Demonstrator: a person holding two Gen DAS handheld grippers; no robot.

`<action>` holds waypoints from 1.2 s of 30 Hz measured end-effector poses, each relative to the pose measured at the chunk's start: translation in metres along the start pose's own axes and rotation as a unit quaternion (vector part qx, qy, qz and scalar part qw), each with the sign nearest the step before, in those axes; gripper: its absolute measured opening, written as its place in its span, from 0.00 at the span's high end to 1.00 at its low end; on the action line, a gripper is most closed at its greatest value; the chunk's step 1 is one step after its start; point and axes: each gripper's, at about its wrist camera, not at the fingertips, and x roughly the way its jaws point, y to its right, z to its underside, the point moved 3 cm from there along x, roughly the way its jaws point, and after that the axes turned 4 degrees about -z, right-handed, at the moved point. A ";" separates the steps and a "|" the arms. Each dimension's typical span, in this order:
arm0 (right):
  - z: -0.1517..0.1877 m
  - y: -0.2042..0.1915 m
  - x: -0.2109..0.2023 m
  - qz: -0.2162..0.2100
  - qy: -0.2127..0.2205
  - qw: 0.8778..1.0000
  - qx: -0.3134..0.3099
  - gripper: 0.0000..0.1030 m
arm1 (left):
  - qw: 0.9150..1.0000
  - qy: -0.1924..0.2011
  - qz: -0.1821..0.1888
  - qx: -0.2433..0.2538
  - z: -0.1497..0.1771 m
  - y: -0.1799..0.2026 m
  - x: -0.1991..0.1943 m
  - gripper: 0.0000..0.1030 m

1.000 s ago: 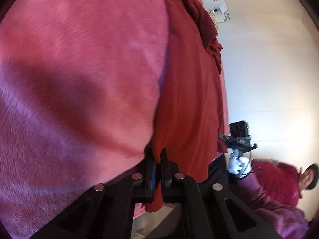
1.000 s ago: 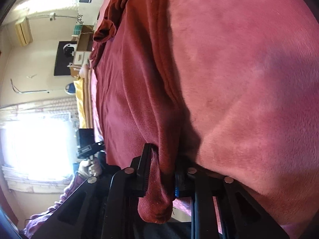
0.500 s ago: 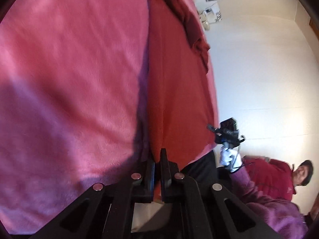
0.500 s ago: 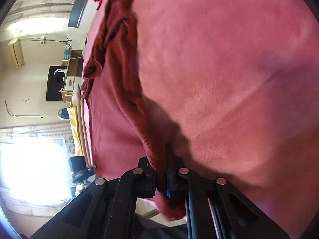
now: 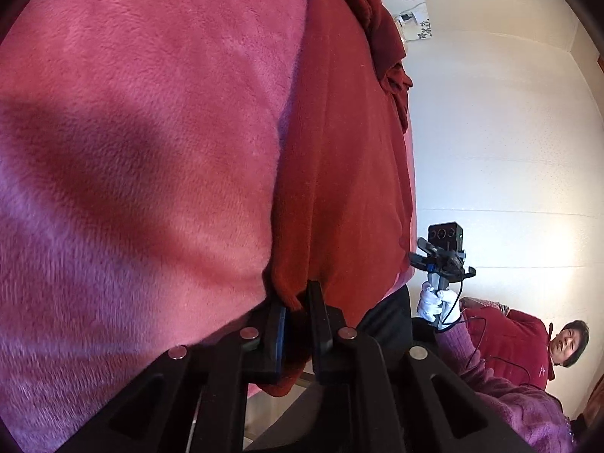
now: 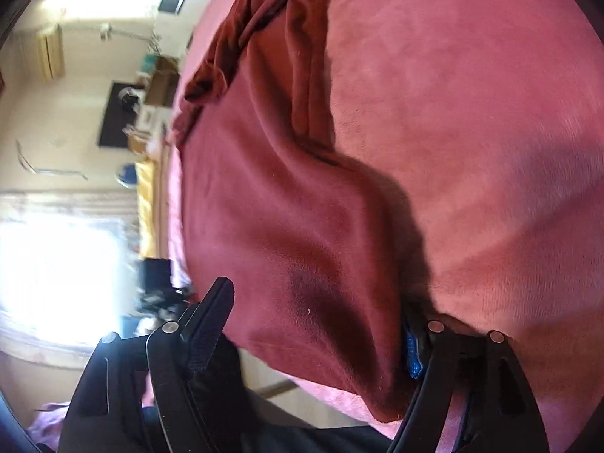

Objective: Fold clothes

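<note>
A dark red garment (image 5: 339, 158) lies stretched along a pink fleece blanket (image 5: 151, 132). In the left wrist view my left gripper (image 5: 296, 302) has its jaws slightly apart, with the garment's near hem still between the fingertips. In the right wrist view the garment (image 6: 287, 207) lies flat with its far end bunched. My right gripper (image 6: 321, 313) is wide open, its jaws spread around the garment's near edge, which rests loose between them. The right gripper also shows in the left wrist view (image 5: 439, 253), held in a white-gloved hand.
The pink blanket (image 6: 472, 113) covers the whole surface. The person (image 5: 528, 343) in a red top stands at the right past the blanket's edge, before a white wall. A bright window (image 6: 56, 271) and cluttered shelves (image 6: 147, 87) lie to the left in the right wrist view.
My right gripper has opened wide and let go of the garment's edge. My left gripper's jaws have parted a little. The garment has settled flatter on the blanket.
</note>
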 end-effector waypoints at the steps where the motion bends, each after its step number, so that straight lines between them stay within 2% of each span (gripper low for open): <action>1: 0.001 0.002 0.001 0.009 -0.002 1.000 0.009 0.75 | 1.000 -0.001 0.000 -0.004 0.000 -0.003 -0.001 0.95; 2: 0.002 0.005 0.002 0.011 -0.006 1.000 0.024 0.91 | 1.000 0.002 0.002 -0.005 -0.001 0.001 0.003 0.97; 5: 0.010 0.012 0.000 -0.021 0.008 0.998 0.055 0.91 | 1.000 0.003 0.022 0.006 0.003 0.010 -0.004 0.97; 8: 0.017 0.008 -0.007 -0.083 0.039 0.993 0.080 0.92 | 0.998 0.018 0.059 0.018 0.006 0.025 -0.019 0.97; 12: 0.023 -0.010 -0.024 -0.126 0.072 0.986 0.078 0.92 | 0.992 0.058 0.104 0.030 0.004 0.043 -0.052 0.97; 16: 0.028 -0.031 -0.035 -0.173 0.098 0.977 0.074 0.92 | 0.987 0.082 0.134 0.027 0.011 0.049 -0.063 0.97; 19: 0.029 -0.038 -0.041 -0.170 0.104 0.978 0.061 0.92 | 0.982 0.099 0.156 0.025 0.015 0.054 -0.071 0.97; 20: 0.028 -0.033 -0.045 -0.151 0.102 0.982 0.052 0.88 | 0.983 0.098 0.152 0.020 0.017 0.050 -0.069 0.97; 22: 0.025 -0.012 -0.051 -0.106 0.086 0.990 0.039 0.87 | 0.985 0.093 0.146 0.002 0.016 0.040 -0.061 0.97; 23: 0.022 -0.001 -0.049 -0.090 0.076 0.992 0.045 0.82 | 0.985 0.091 0.145 -0.011 0.016 0.033 -0.056 0.97; 24: 0.020 0.007 -0.045 -0.067 0.069 0.994 0.050 0.67 | 0.986 0.088 0.139 -0.020 0.015 0.028 -0.051 0.97; 26: 0.013 0.023 -0.036 -0.016 0.055 0.997 0.057 0.55 | 0.988 0.083 0.130 -0.029 0.010 0.019 -0.042 0.97; 31: 0.002 0.028 -0.016 0.010 0.008 0.999 0.044 0.53 | 0.995 0.057 0.083 -0.027 -0.003 0.006 -0.030 0.97; 34: 0.000 0.016 -0.007 0.017 -0.009 1.000 0.008 0.31 | 0.999 0.037 0.035 -0.012 -0.010 0.006 -0.018 0.98; 35: -0.001 0.012 -0.004 0.019 -0.013 1.000 -0.006 0.19 | 0.999 0.030 0.018 -0.007 -0.012 0.006 -0.014 0.98; 36: -0.001 0.008 0.000 0.022 -0.018 0.999 -0.019 0.11 | 1.000 0.025 0.005 -0.004 -0.013 0.006 -0.010 0.98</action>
